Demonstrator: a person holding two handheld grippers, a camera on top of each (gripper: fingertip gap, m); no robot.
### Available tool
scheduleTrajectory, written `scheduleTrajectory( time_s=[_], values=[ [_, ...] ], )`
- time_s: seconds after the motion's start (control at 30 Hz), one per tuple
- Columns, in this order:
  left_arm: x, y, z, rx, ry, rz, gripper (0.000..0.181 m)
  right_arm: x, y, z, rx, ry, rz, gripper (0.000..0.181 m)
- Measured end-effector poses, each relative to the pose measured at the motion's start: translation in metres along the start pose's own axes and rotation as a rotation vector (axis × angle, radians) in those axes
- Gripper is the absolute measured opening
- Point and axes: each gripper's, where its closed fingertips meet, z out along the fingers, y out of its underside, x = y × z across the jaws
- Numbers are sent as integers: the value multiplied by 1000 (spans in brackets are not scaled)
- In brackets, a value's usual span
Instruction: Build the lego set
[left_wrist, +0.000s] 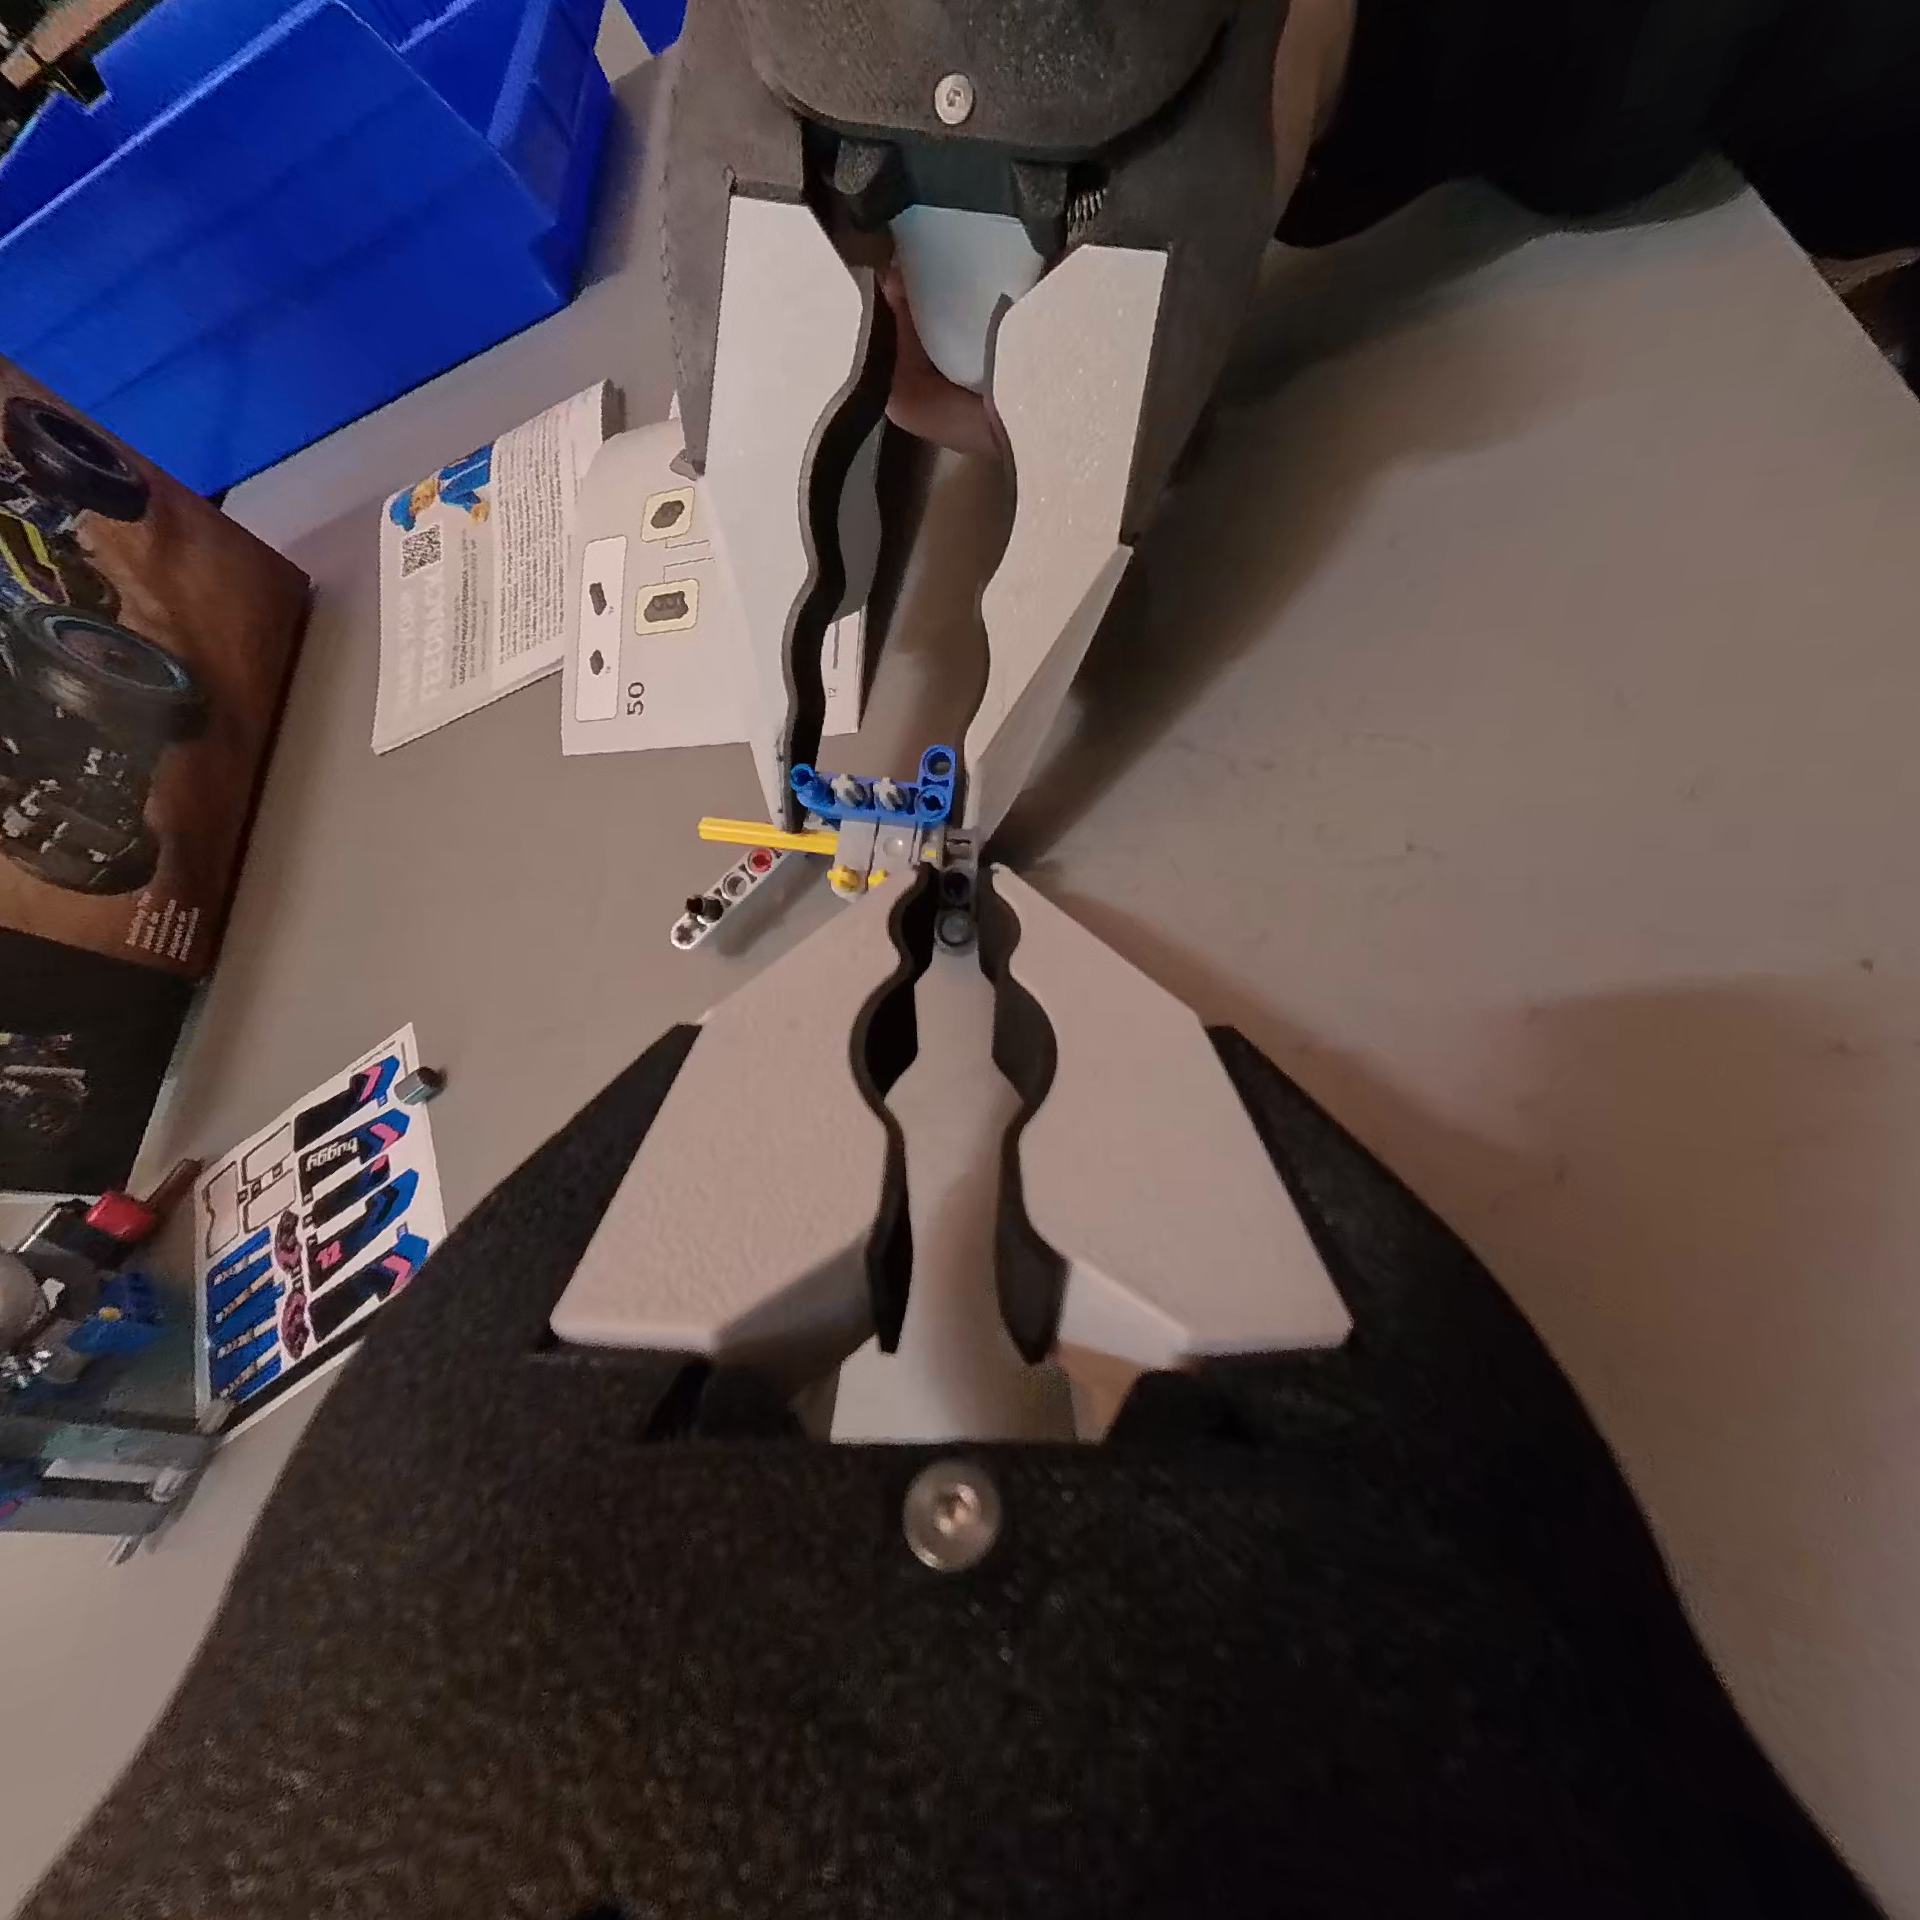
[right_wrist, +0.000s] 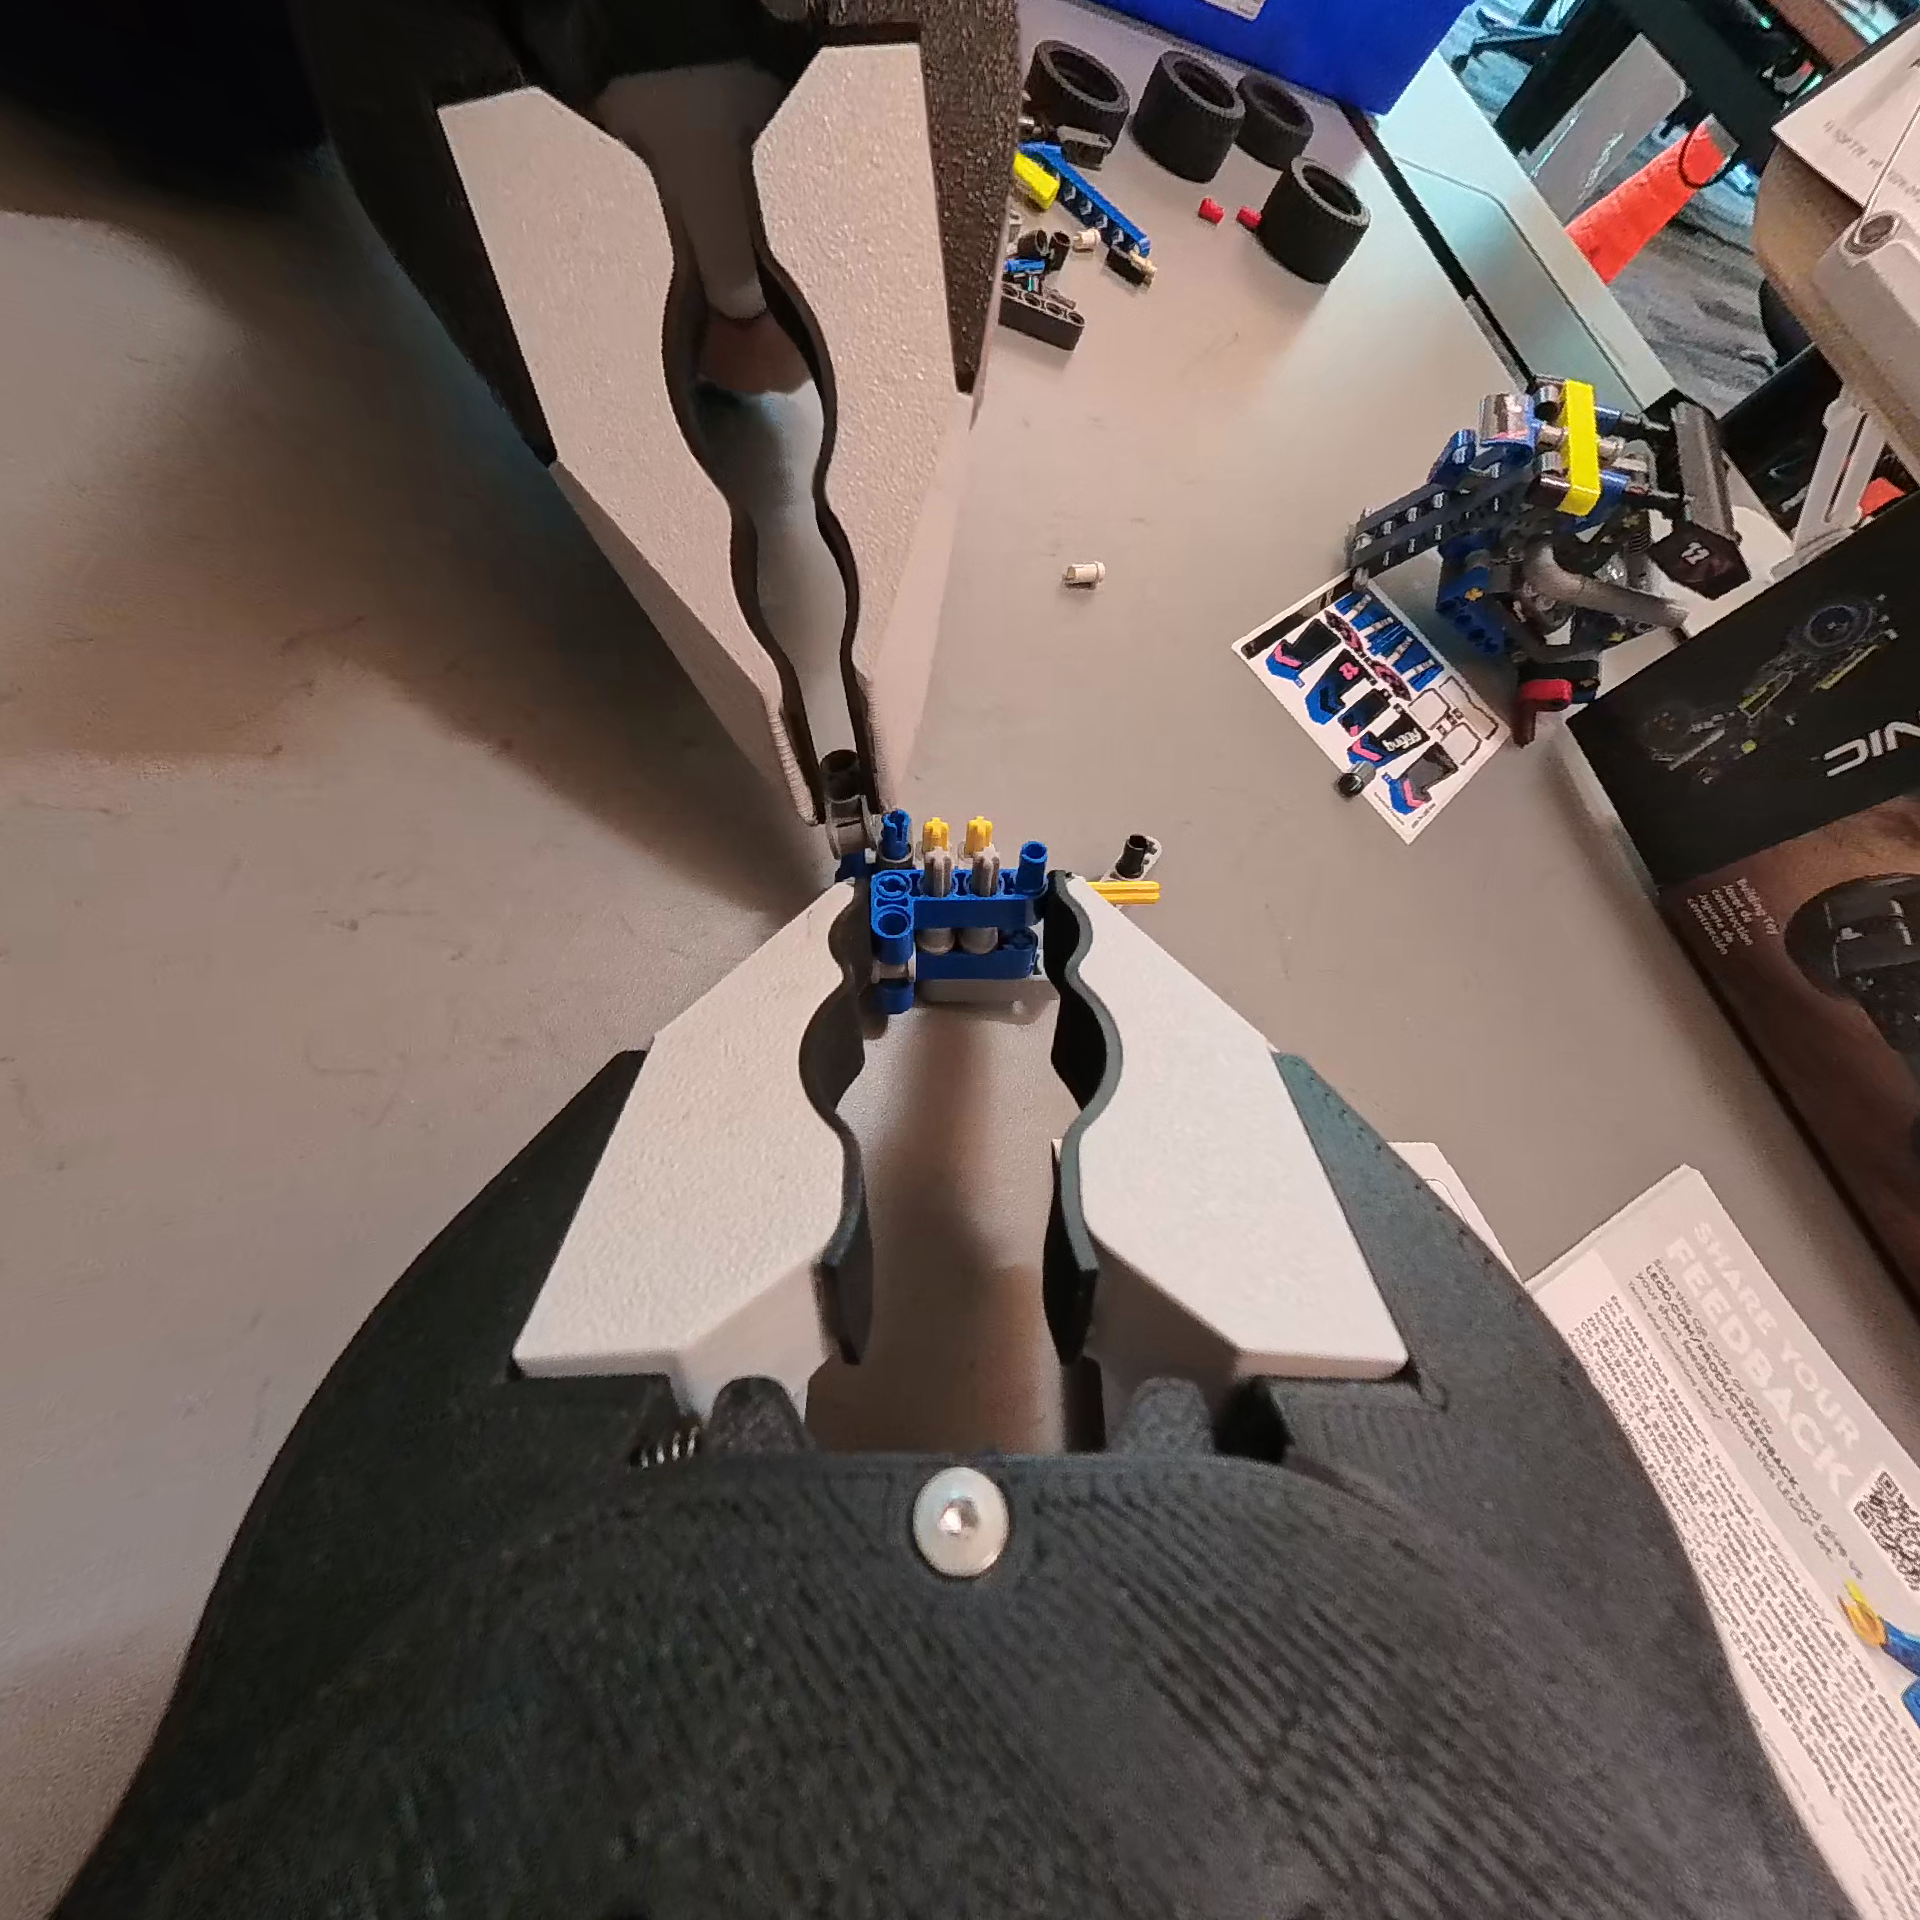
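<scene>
Here the right claw (right_wrist: 951, 940), clamped across the small, light, rigid blue-and-grey plastic brick sub-assembly (right_wrist: 951, 925), gripped its firm flanks, while the left claw (left_wrist: 951, 899) pinched a dark grey connector piece (left_wrist: 954, 914).

Sub-assembly (right_wrist: 951, 920): small blue beam frame with grey pins, two yellow-tipped axles standing up, a yellow axle (left_wrist: 753, 833) sticking out sideways; held just above the table.
Grey connector (right_wrist: 850, 800): dark grey, touching the sub-assembly's corner.
Part-built buggy (right_wrist: 1548, 520): blue and yellow, standing well apart.
Tyres (right_wrist: 1314, 218): four black, loose, far side.

Dim warm light, soft shadows, fisheye-warped, blurred edges.
</scene>
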Motion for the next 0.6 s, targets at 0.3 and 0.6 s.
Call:
scheduleTrajectory(
  time_s=[0.3, 0.6],
  values=[
    [-1, 0, 0, 10, -27, 36, 4, 1, 0, 0, -2, 2, 2, 32],
    [-3, 2, 1, -16, -42, 78, 5, 2, 1, 0, -5, 2, 15, 32]
  ],
)
